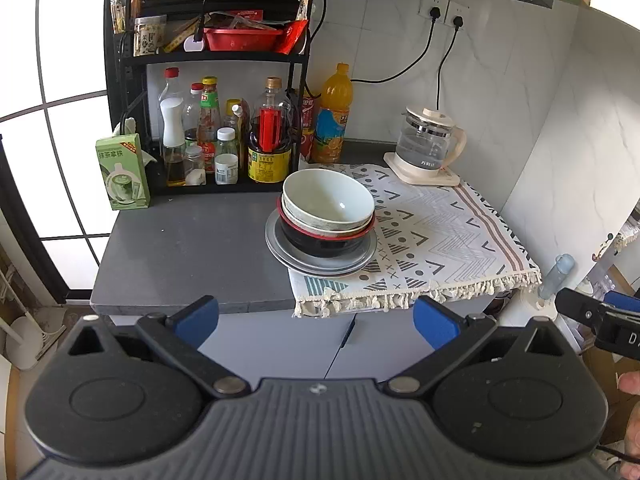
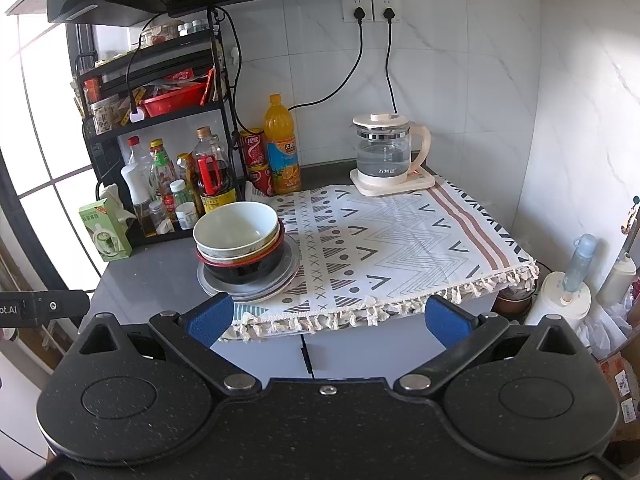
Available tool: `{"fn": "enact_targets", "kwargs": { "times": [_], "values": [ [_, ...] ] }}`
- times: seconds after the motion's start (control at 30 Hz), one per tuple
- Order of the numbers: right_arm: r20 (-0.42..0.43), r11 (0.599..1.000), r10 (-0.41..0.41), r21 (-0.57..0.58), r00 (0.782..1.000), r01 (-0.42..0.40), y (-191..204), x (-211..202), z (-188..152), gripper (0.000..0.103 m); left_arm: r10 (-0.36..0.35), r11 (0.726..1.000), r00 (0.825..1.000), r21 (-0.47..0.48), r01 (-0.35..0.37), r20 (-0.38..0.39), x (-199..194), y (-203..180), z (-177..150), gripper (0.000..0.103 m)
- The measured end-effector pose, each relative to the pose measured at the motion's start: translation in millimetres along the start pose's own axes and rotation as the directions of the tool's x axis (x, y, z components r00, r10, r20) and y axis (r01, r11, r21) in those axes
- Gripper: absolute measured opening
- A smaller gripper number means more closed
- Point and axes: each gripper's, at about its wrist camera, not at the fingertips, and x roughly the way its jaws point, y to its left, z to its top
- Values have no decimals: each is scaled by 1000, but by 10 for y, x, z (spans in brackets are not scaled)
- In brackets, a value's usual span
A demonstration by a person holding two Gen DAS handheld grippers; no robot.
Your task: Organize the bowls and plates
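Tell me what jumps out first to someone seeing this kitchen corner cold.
The stack of bowls on grey plates draws the eye, sitting mid-counter, half on the patterned cloth. Behind it an orange drink bottle stands against the wall, beside a black rack crowded with sauce bottles; a glass kettle sits at the cloth's far corner. Both the left gripper and right gripper hang open, short of the counter.

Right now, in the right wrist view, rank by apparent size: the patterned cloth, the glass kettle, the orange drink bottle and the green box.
1. patterned cloth
2. glass kettle
3. orange drink bottle and green box: alike, unranked; the box sits nearer.
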Motion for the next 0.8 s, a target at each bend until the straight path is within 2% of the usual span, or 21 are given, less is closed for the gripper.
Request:
{"fn": "enact_targets", "kwargs": {
  "times": [0.8],
  "values": [
    [14, 1000, 7, -15, 1000, -7, -32, -33, 17, 103, 1, 1000, 1000, 15, 0, -1, -40, -11, -19, 103]
  ]
}}
